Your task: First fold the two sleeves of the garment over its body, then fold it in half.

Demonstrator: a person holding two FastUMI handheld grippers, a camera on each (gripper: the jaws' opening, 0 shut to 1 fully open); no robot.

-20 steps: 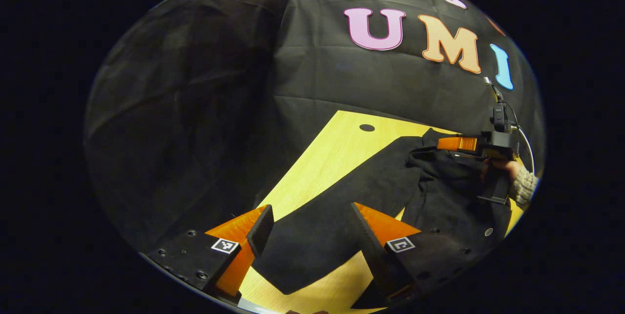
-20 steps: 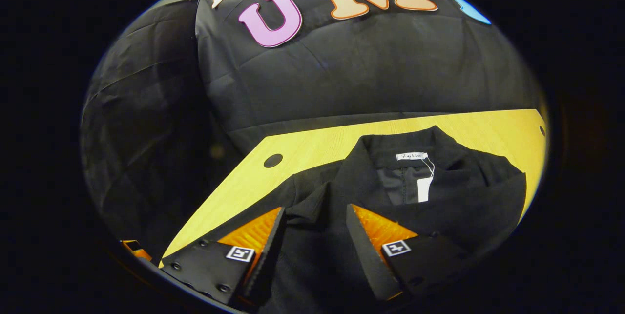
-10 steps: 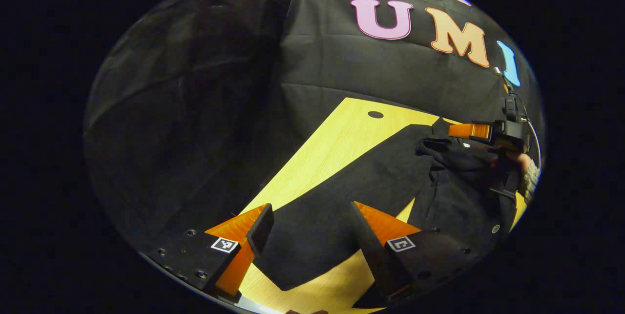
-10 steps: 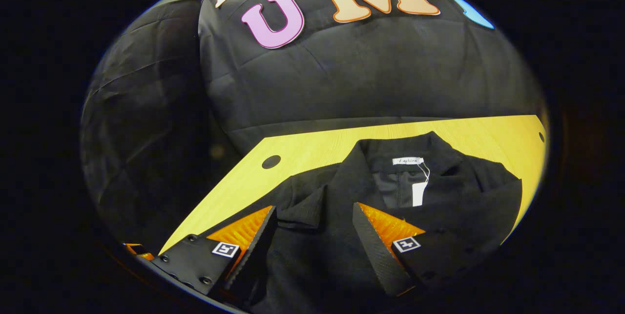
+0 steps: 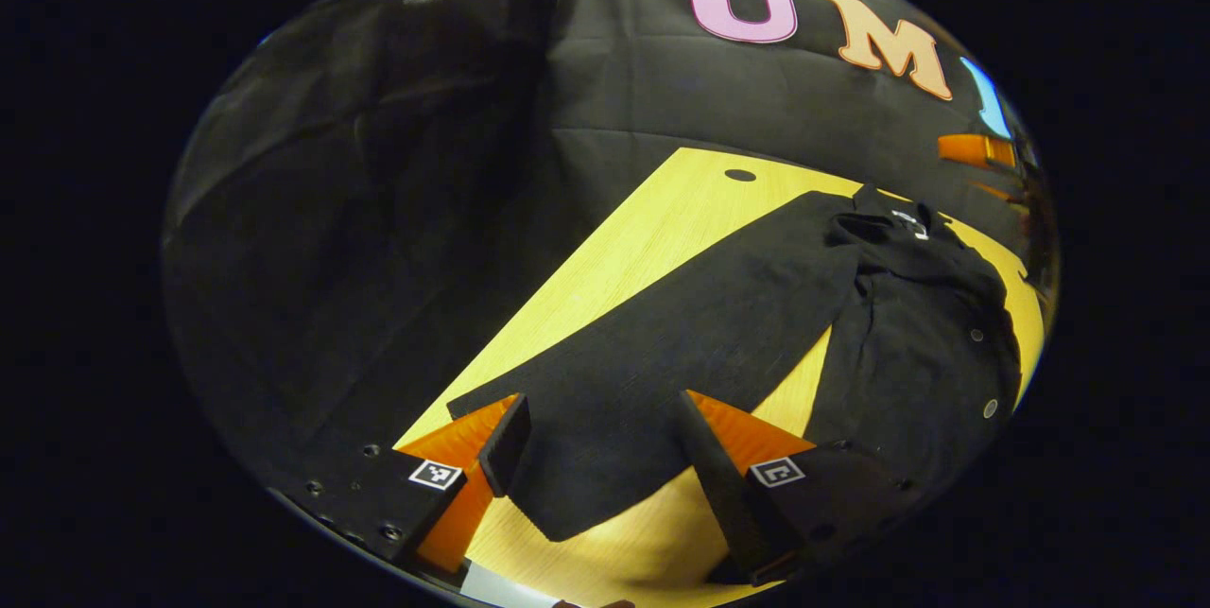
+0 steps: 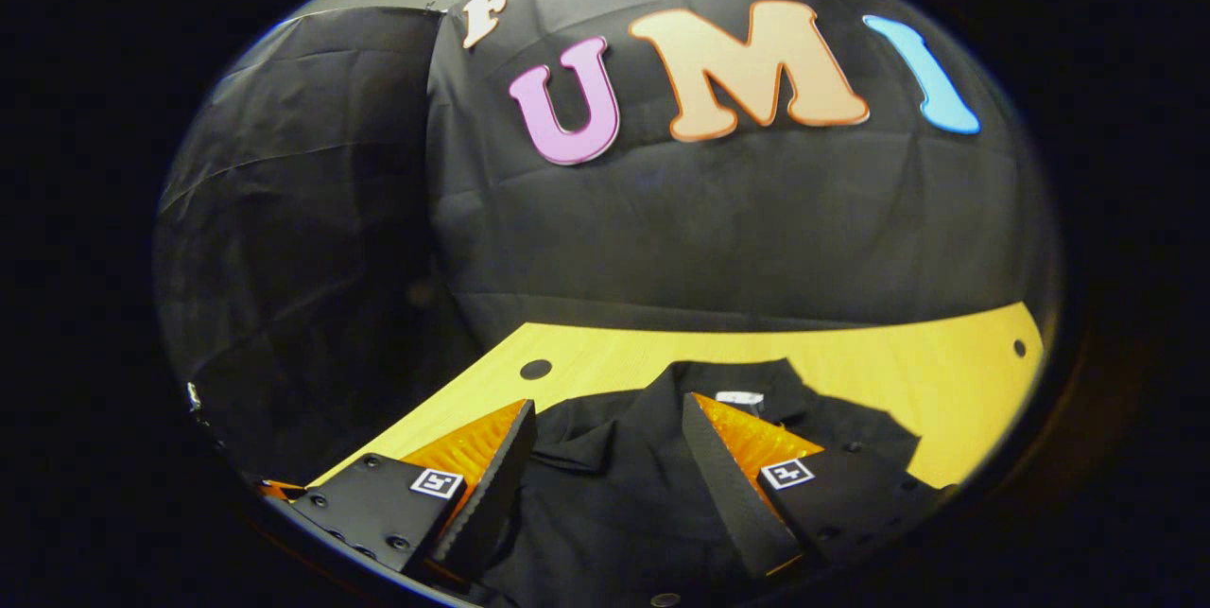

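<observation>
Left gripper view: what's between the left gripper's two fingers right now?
The cuff end of the garment's sleeve, lying flat on the wooden table. The left gripper is open, its fingers straddling the cuff.

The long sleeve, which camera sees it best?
The left gripper view: the sleeve lies stretched flat across the table to the shoulder. The right gripper view shows the collar, not the sleeve's length.

Both grippers [image 5: 600, 461] [image 6: 610, 457] agape, fingers spread
</observation>
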